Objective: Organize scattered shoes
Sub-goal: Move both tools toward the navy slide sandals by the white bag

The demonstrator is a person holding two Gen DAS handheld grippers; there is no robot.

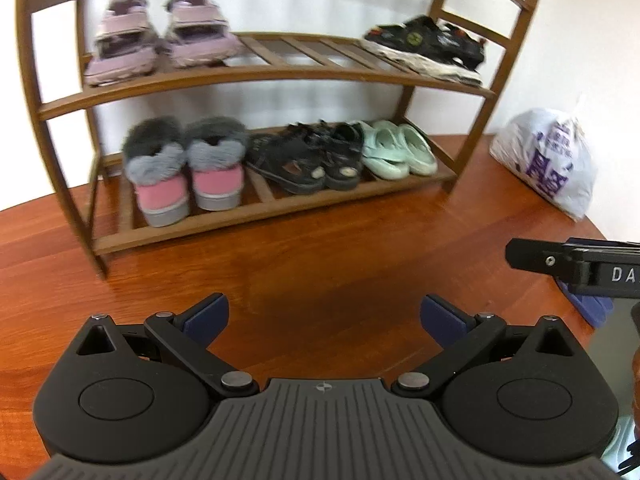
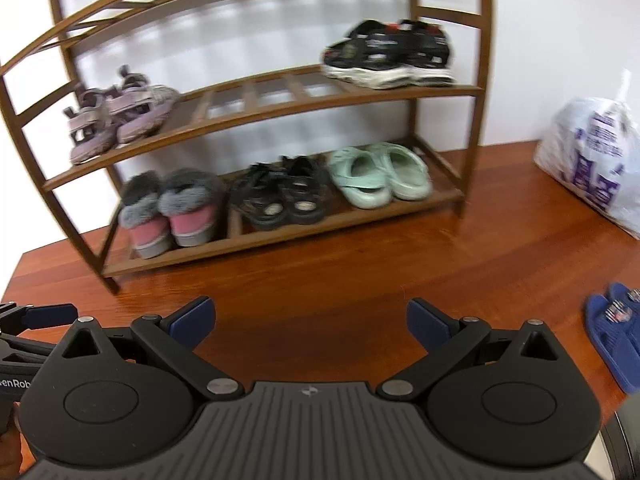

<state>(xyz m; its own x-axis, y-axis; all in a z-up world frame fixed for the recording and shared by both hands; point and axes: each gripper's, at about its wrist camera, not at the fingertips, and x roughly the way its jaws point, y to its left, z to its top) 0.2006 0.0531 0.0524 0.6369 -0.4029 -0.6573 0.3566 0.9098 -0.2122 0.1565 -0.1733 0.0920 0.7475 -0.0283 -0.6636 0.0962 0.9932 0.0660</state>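
Five pairs are seen ranged on the shoe rack (image 2: 256, 116); one blue slipper (image 2: 616, 340) is left on the floor (image 2: 320, 272) at the right. Both the left gripper (image 1: 324, 316) and right gripper (image 2: 310, 316) are held released, empty. The slipper is judged next, nearest the right gripper.

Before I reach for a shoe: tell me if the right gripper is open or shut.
Open. The right gripper has its blue-padded fingers spread wide, only red-brown wooden floor between them.
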